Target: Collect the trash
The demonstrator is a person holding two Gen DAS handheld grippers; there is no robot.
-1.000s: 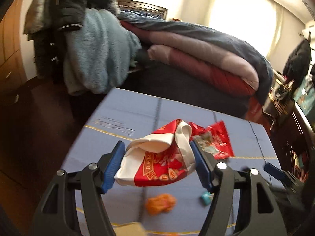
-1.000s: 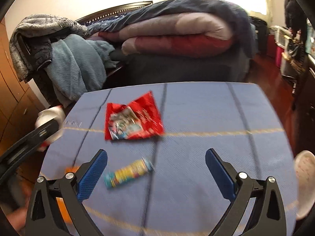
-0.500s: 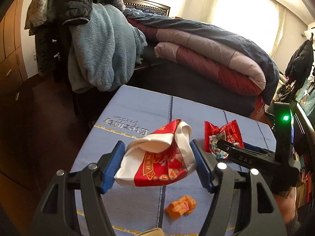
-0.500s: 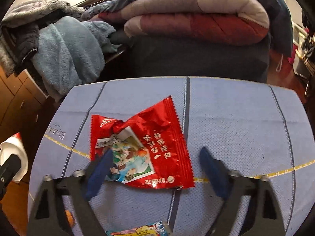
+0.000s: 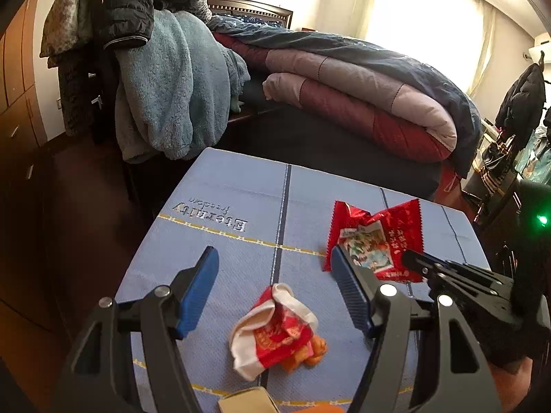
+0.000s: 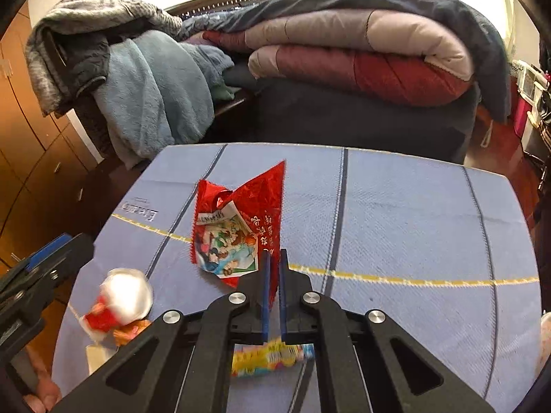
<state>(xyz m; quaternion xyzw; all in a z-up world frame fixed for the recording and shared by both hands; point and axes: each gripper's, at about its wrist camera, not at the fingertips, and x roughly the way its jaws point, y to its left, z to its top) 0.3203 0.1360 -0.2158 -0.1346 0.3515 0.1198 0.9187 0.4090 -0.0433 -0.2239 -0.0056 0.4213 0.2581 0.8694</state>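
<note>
Right gripper point(image 6: 272, 265) – clamped on red packet point(image 6: 241, 227), lifting its edge for collection; left gripper point(image 5: 272, 292) – agape, empty, above crumpled wrapper point(image 5: 275, 330).

1. Location type: home bedroom.
2. Evidence: bed point(image 5: 327, 137) with folded quilt point(image 5: 361, 93) and dark headboard point(image 5: 251, 8).
3. Evidence: clothes heaped on a rack point(image 5: 137, 51); wooden drawers point(image 5: 17, 96); bright curtained window point(image 5: 430, 10).

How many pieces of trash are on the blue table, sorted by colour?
Red snack bag with cartoon picture: 1
Red and white crumpled wrapper: 1
Orange wrapper: 1
Yellow candy wrapper: 1
Tan paper piece: 1
Total: 5
</note>
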